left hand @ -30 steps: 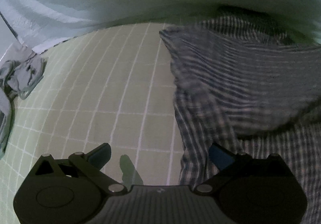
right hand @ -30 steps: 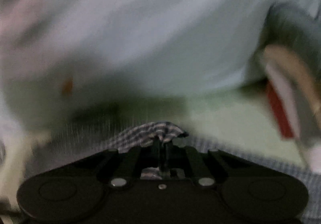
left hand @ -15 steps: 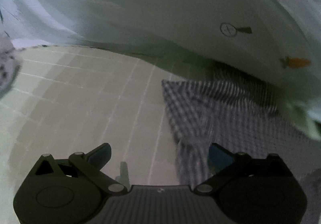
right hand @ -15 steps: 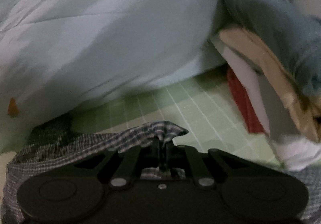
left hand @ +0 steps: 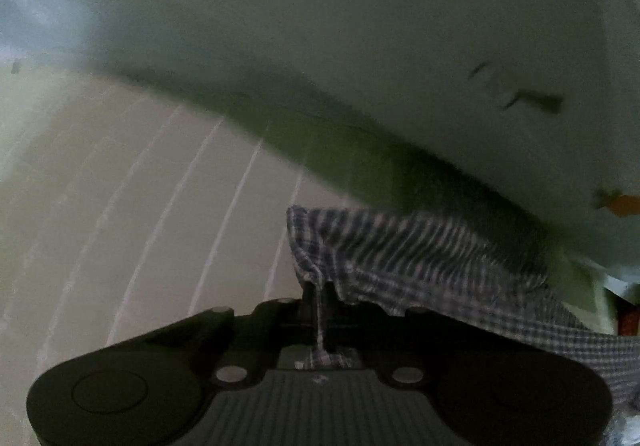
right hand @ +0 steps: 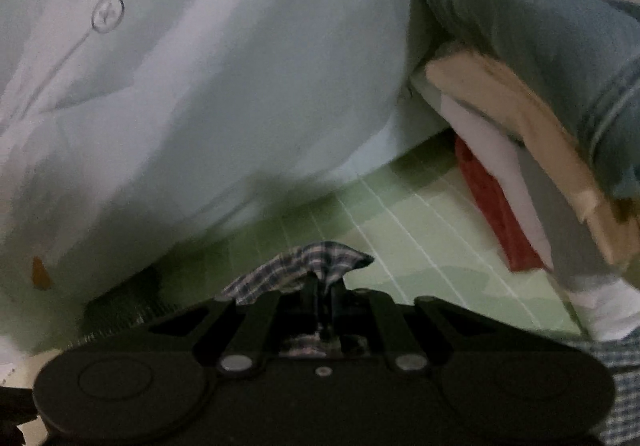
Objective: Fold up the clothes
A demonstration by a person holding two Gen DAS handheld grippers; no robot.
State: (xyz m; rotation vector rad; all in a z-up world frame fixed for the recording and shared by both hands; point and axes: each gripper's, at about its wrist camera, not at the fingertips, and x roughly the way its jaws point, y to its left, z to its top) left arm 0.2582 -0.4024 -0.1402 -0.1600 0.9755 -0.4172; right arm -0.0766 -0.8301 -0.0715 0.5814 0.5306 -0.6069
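Observation:
A blue-and-white checked garment [left hand: 420, 258] lies on the green gridded mat [left hand: 140, 206]. In the left wrist view my left gripper [left hand: 320, 296] is shut on the garment's near left corner, with cloth pinched between the jaws and bunched above them. The rest of the garment runs off to the right. In the right wrist view my right gripper [right hand: 324, 292] is shut on another corner of the checked garment [right hand: 316, 258], which puffs up just over the fingertips. The mat [right hand: 420, 246] shows beyond it.
A pale quilt [left hand: 360, 26] with small printed figures rises behind the mat, also filling the right wrist view [right hand: 220, 86]. A stack of folded clothes [right hand: 520, 150], jeans on top, then beige, white and red, sits at the right on the mat.
My left gripper has gone from wide open beside the garment's edge to shut on its corner, and has swung toward the quilt. The right gripper kept its hold and drifted, bringing the folded stack into view.

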